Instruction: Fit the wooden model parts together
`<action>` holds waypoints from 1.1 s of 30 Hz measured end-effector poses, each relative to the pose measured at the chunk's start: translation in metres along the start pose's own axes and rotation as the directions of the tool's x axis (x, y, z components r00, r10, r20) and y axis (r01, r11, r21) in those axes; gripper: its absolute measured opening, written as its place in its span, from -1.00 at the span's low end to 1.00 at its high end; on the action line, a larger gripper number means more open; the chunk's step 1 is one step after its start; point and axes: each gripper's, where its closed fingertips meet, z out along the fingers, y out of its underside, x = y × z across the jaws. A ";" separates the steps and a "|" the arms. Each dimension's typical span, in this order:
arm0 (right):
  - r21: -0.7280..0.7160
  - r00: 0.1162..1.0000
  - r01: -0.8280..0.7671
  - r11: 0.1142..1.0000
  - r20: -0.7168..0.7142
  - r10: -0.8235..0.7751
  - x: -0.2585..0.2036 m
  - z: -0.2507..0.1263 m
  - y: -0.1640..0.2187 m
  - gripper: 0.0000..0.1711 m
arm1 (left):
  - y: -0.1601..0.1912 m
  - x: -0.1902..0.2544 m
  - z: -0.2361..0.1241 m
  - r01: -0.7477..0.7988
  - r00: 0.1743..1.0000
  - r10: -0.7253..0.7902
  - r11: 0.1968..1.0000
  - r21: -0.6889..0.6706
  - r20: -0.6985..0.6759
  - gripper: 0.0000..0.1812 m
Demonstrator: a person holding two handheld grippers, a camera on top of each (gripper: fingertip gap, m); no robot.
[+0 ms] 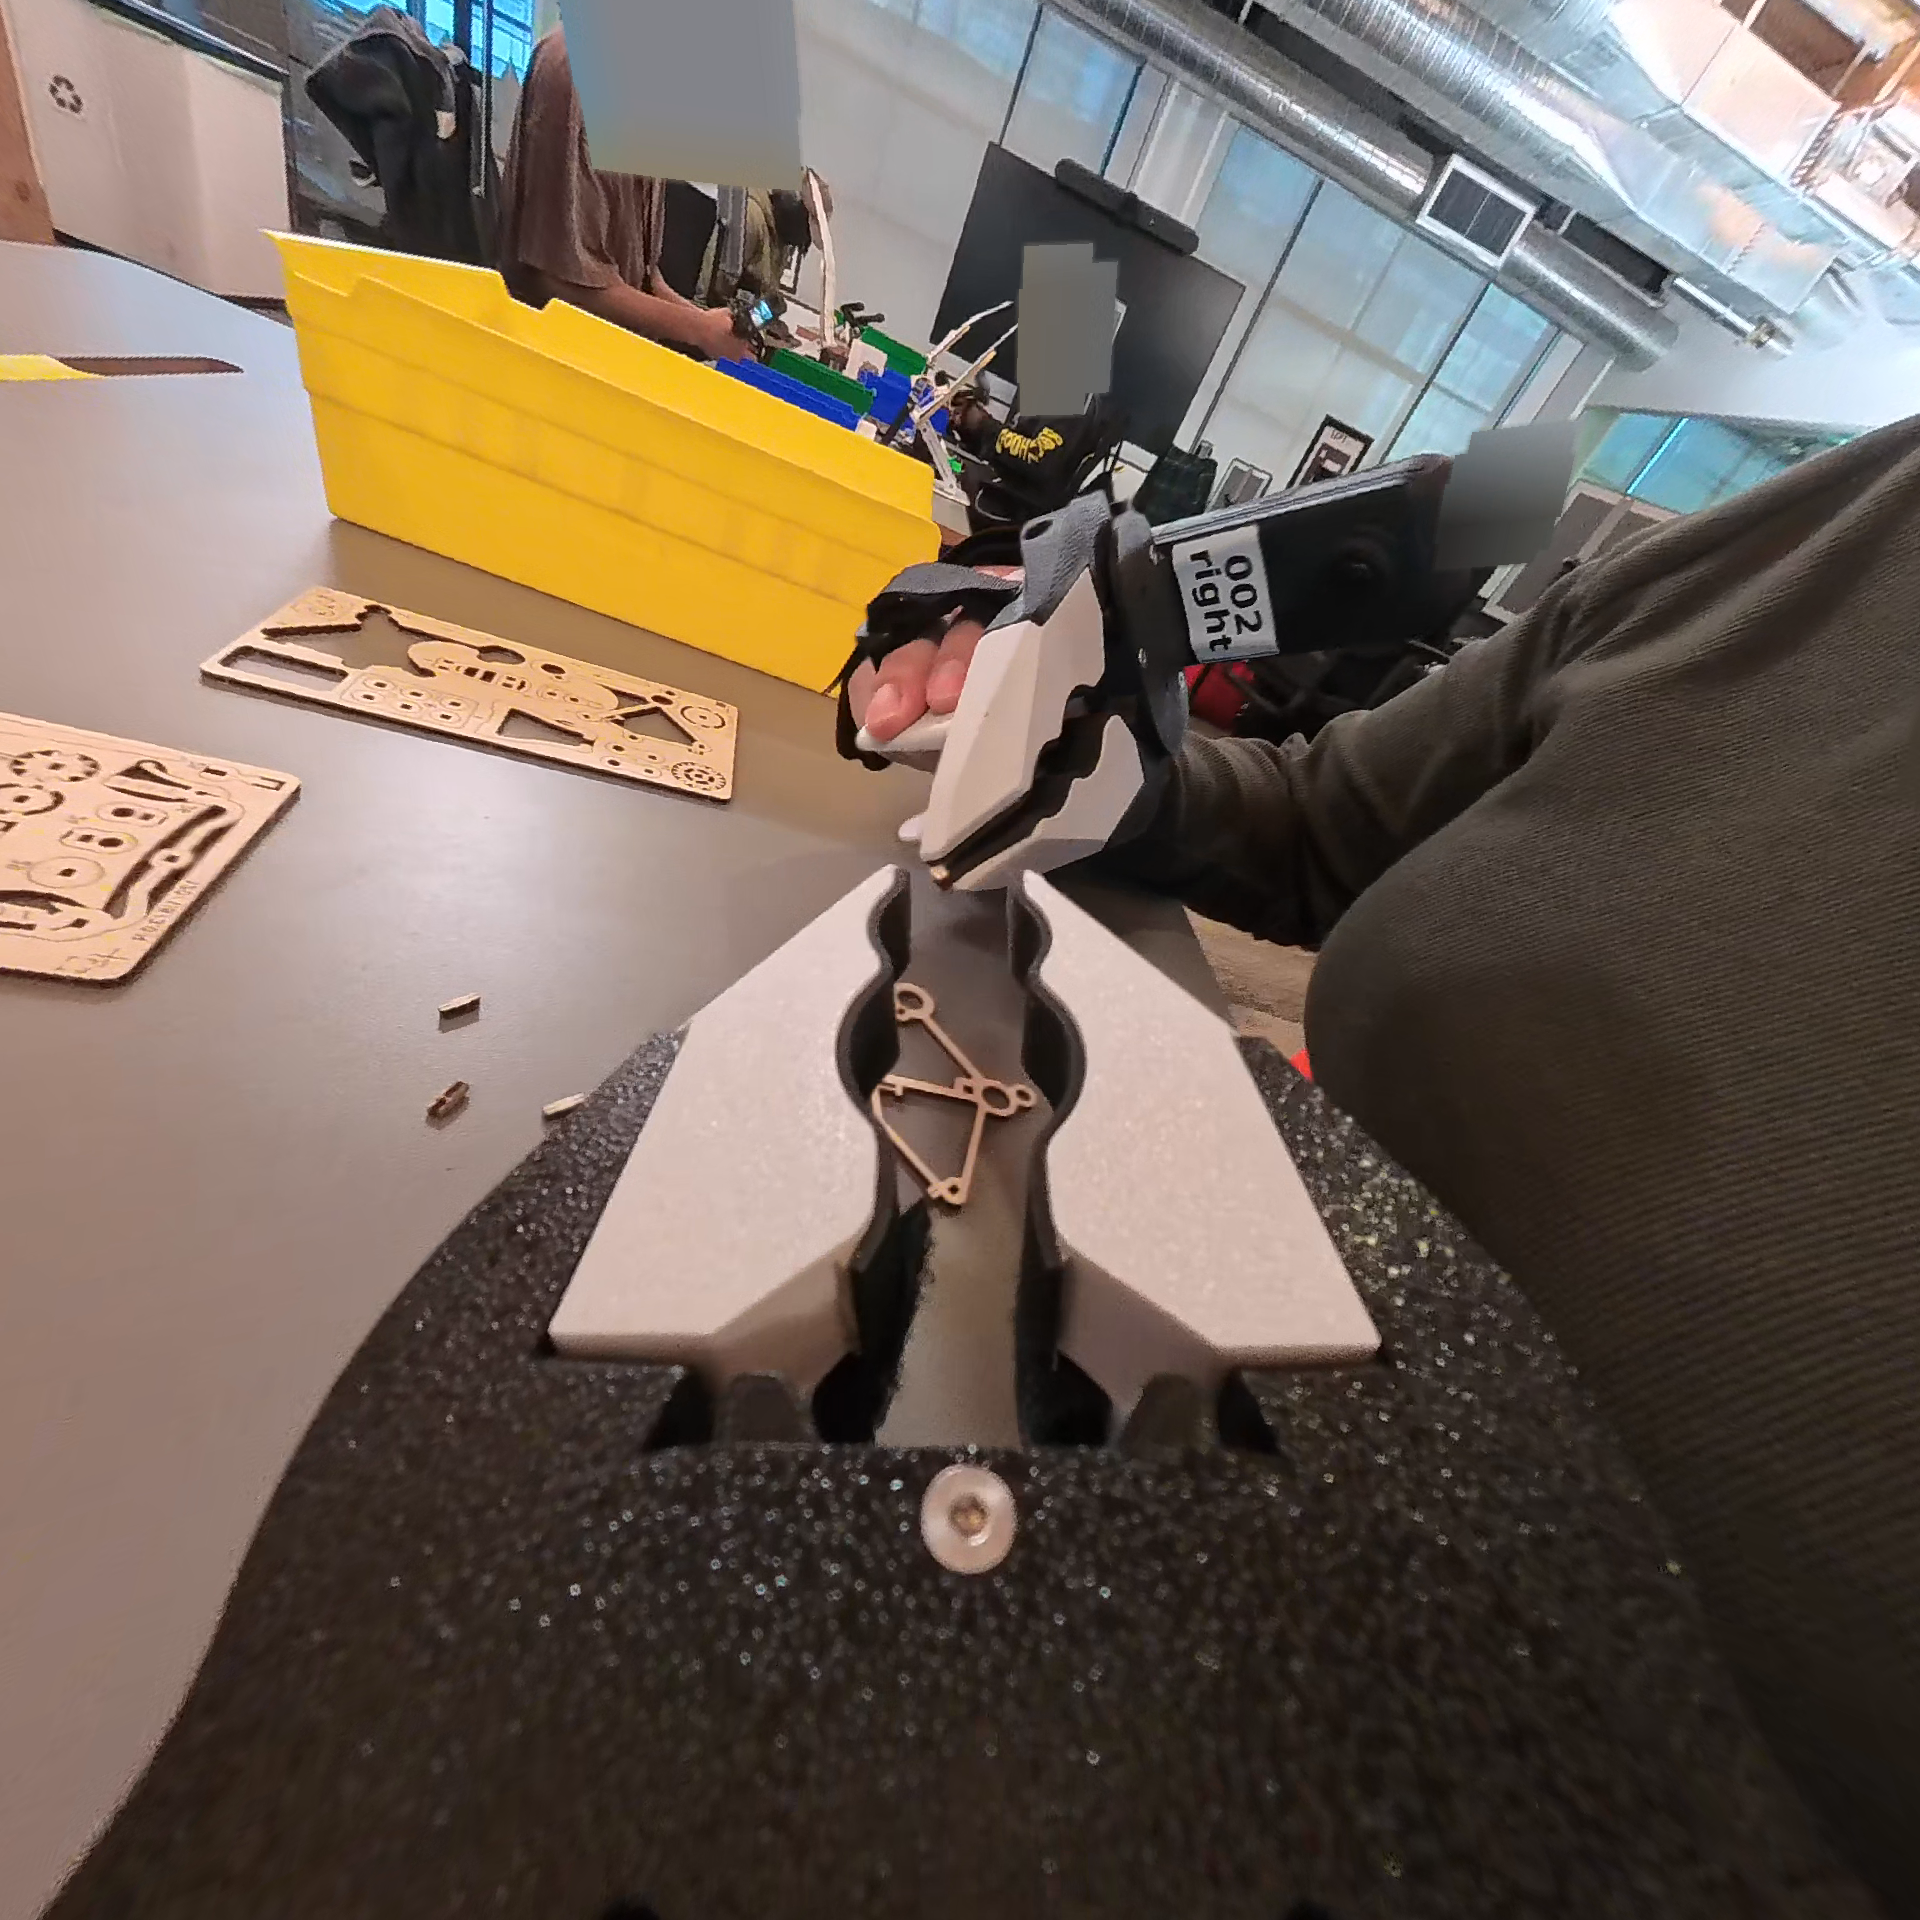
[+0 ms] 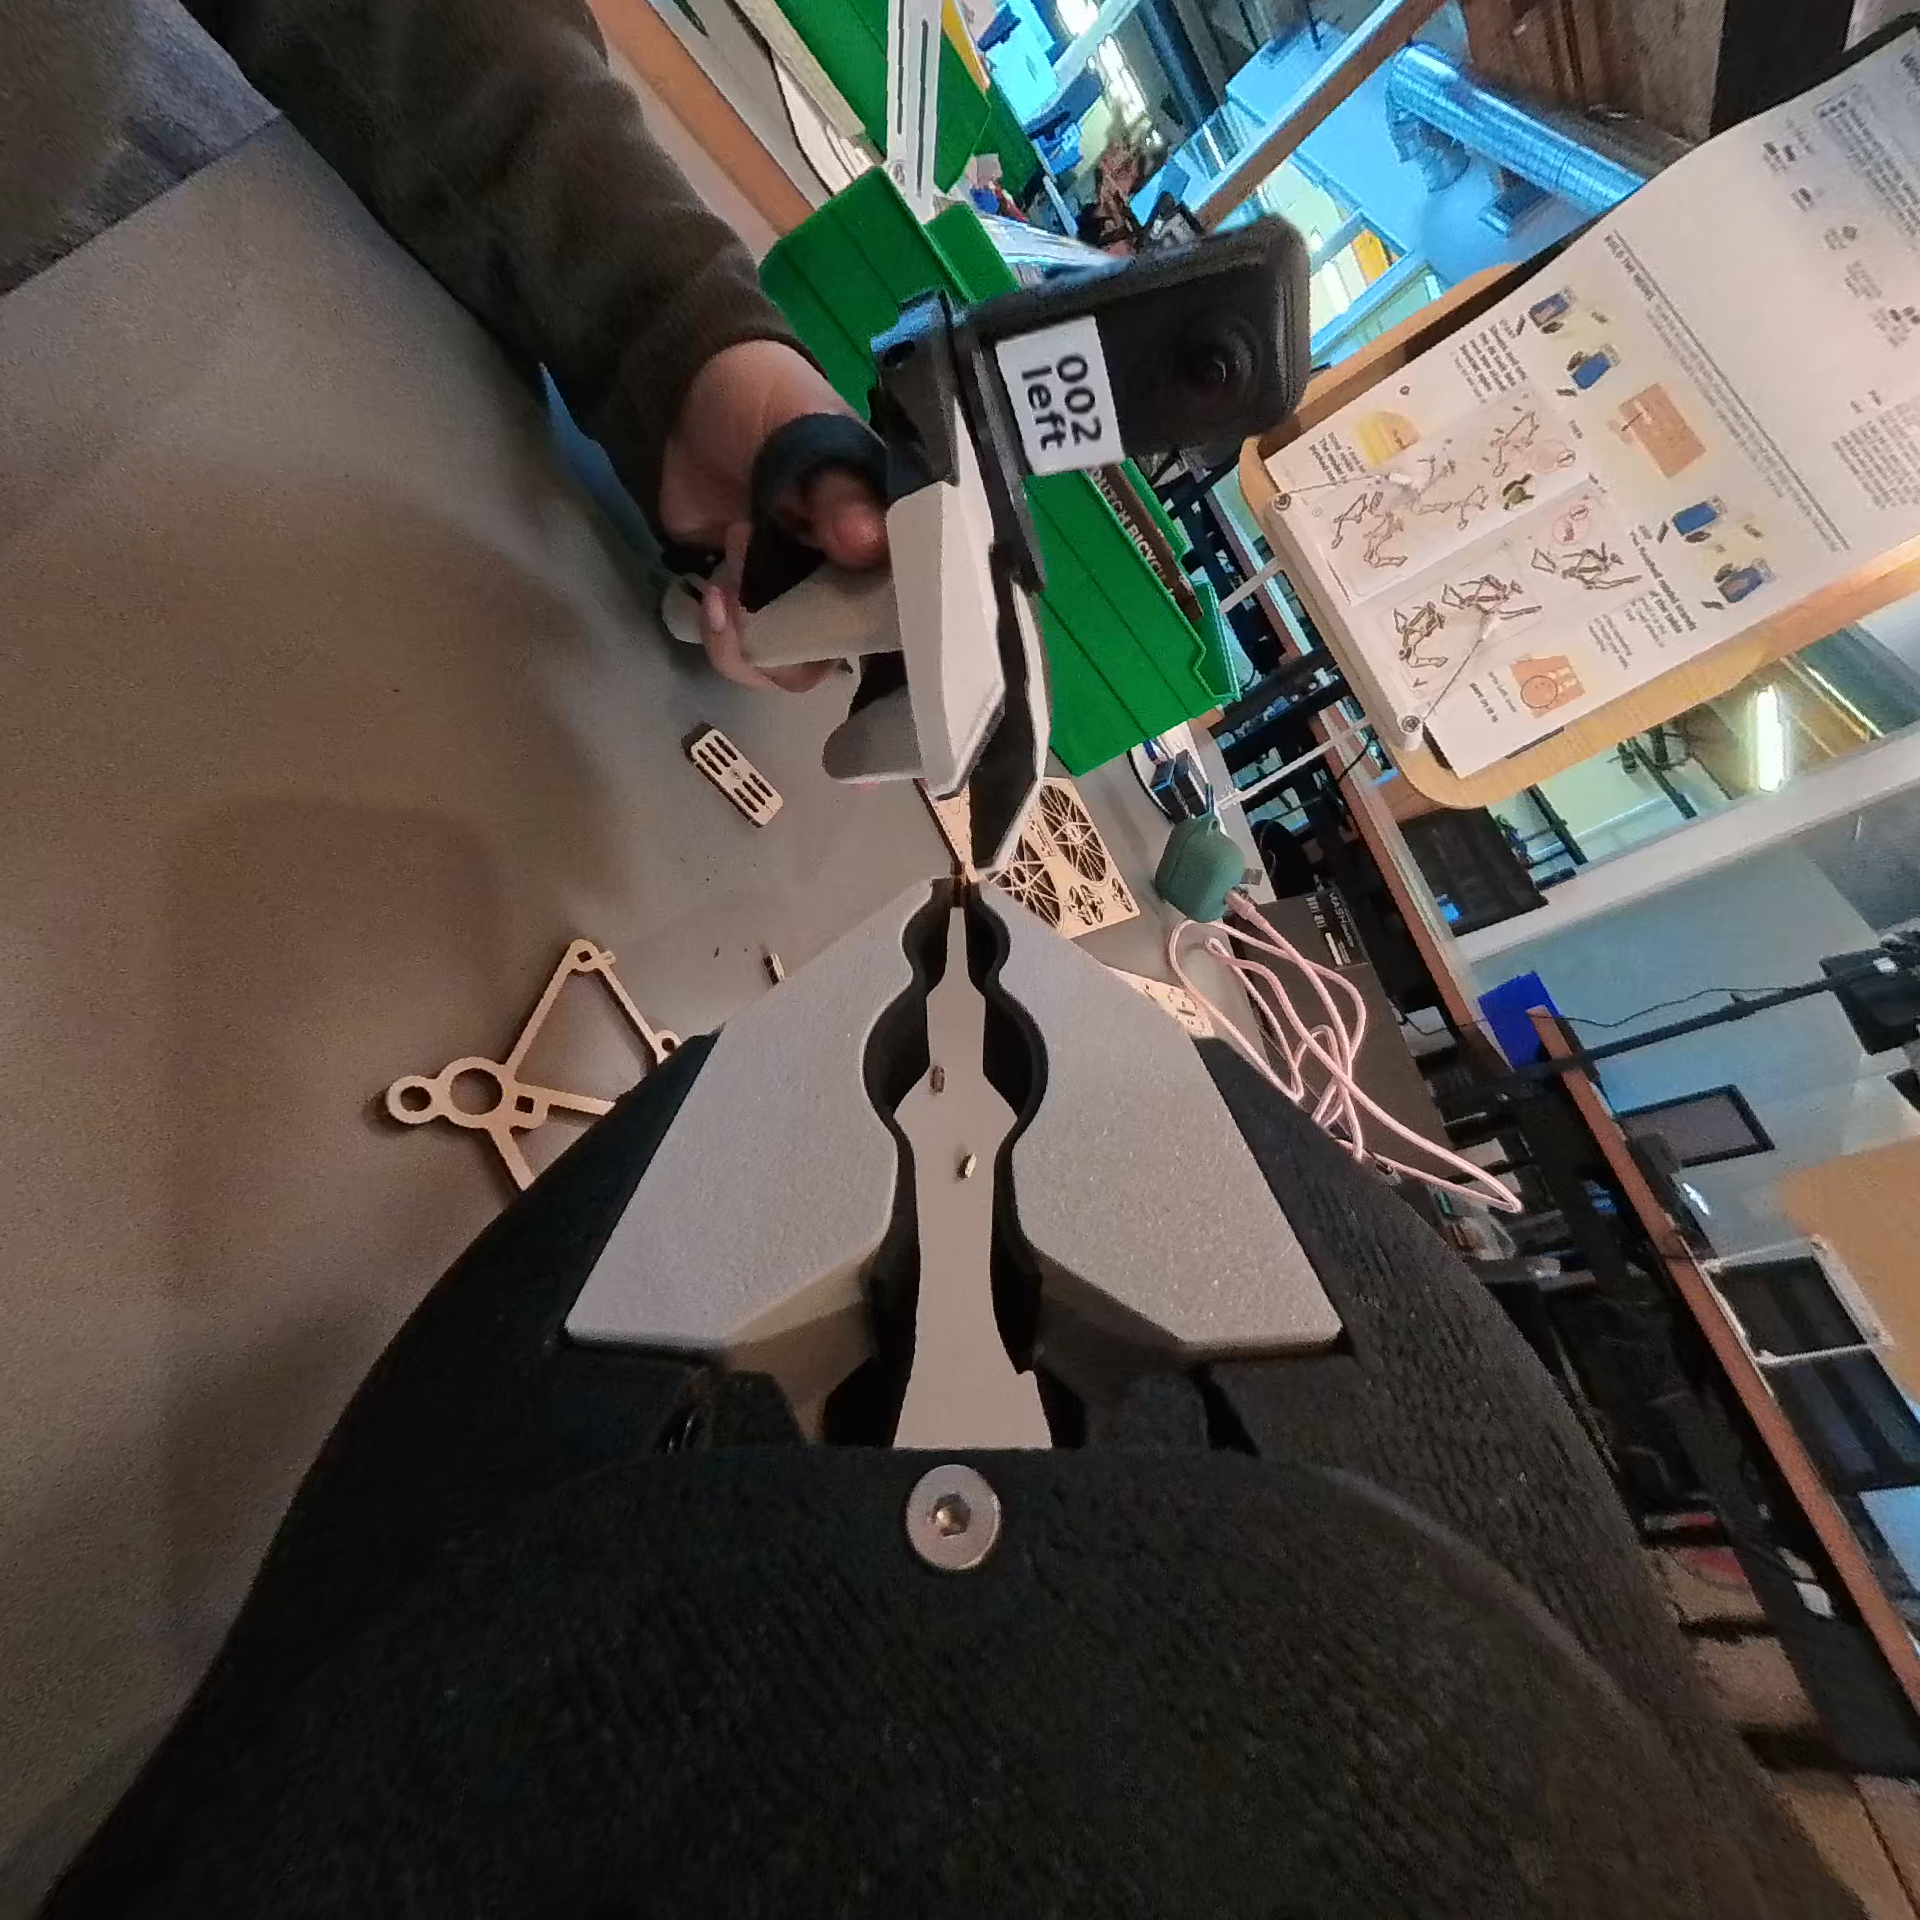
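Left wrist view: the left gripper (image 1: 961, 883) has its fingers slightly parted; the wooden frame part (image 1: 948, 1096) lies flat on the table (image 1: 312, 1247) below them, long axis running along the fingers. The right gripper (image 1: 948, 871) meets their tips, pinched nearly closed; whether it holds anything is unclear.

Right wrist view: the right gripper's (image 2: 961, 891) tips meet the left gripper (image 2: 977, 847); any piece between is too small to tell. A second frame (image 2: 509, 1081), half hidden, lies left; two pegs (image 2: 966, 1164) below.

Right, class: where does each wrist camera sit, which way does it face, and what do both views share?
Left wrist view: rides the left gripper, looking along its grey fingers over the dark tabletop; the person's right sleeve shows.
Right wrist view: rides the right gripper, rolled sideways, facing the left hand.
Shared: the flat triangular wooden frame piece.
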 end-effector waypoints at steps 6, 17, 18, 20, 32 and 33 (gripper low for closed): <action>0.023 1.000 0.006 1.000 0.012 -0.006 -0.003 -0.001 -0.004 -0.99 | 0.001 0.003 0.001 0.011 1.000 -0.012 1.000 -0.003 -0.027 -0.80; 0.043 1.000 0.012 0.999 0.020 -0.013 -0.005 -0.001 -0.007 -0.99 | 0.003 0.005 0.003 0.010 0.999 -0.010 1.000 -0.006 -0.034 -0.92; 0.043 1.000 0.009 0.999 0.024 -0.010 -0.005 0.000 -0.007 -0.99 | 0.004 0.005 0.004 -0.004 1.000 0.004 1.000 -0.011 -0.031 -0.92; 0.043 0.999 -0.001 0.999 0.033 0.000 -0.007 0.000 -0.007 -0.98 | 0.006 0.005 0.004 -0.067 0.998 0.066 0.997 -0.032 -0.011 -0.92; 0.069 0.987 -0.133 0.989 0.104 0.125 -0.008 -0.002 -0.012 -0.99 | 0.013 0.007 0.008 -0.444 0.881 0.460 0.884 -0.148 0.107 -0.88; 0.067 0.986 -0.137 0.988 0.109 0.129 -0.009 -0.002 -0.012 -0.99 | 0.011 0.007 0.007 -0.455 0.875 0.471 0.879 -0.140 0.112 -0.88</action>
